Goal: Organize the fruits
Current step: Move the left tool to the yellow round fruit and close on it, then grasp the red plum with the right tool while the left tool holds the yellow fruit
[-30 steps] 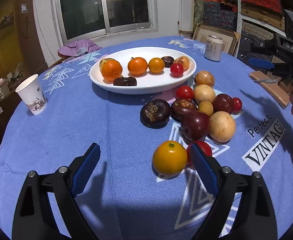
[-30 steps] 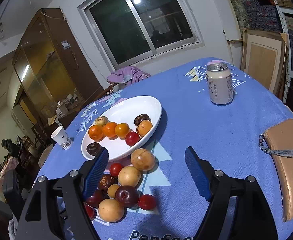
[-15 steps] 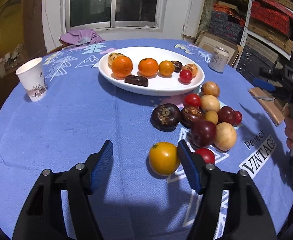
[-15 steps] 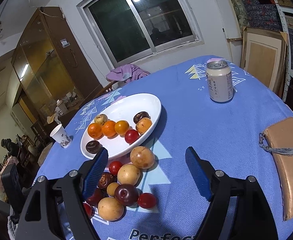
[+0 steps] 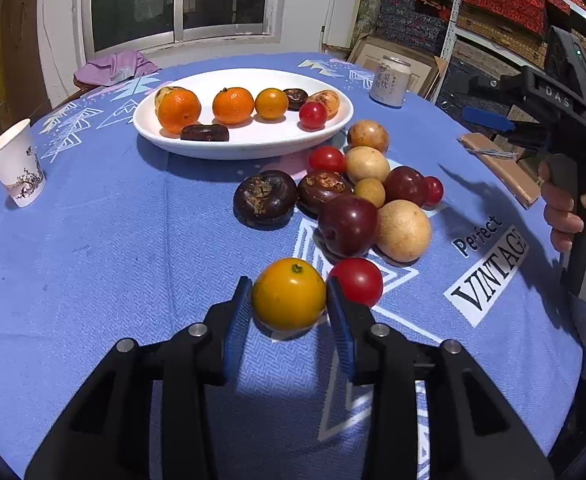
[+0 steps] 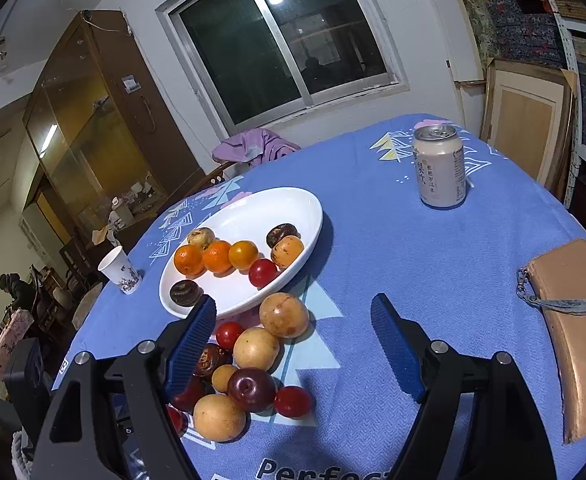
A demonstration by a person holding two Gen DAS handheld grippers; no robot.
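Note:
A yellow-orange round fruit [image 5: 289, 294] sits on the blue tablecloth between the blue pads of my left gripper [image 5: 288, 300]. The jaws are closing and both pads touch its sides. A red tomato [image 5: 356, 281] lies right beside it. Behind it is a pile of loose fruit [image 5: 367, 196]: dark, plum-red, tan and small red ones. A white oval plate [image 5: 249, 144] at the back holds oranges and several other fruits. My right gripper [image 6: 293, 302] stands open above the cloth, nothing between its fingers, with the pile [image 6: 253, 364] at its left finger.
A drink can [image 6: 439, 168] stands at the far right. A tan purse [image 6: 577, 320] lies at the right edge. A paper cup [image 5: 17, 168] stands at the left. A hand [image 5: 565, 216] holds the right gripper's handle at the right side.
My left gripper moved in over the yellow-orange fruit and its jaws came together from wide apart onto it. The right gripper stayed where it was, open.

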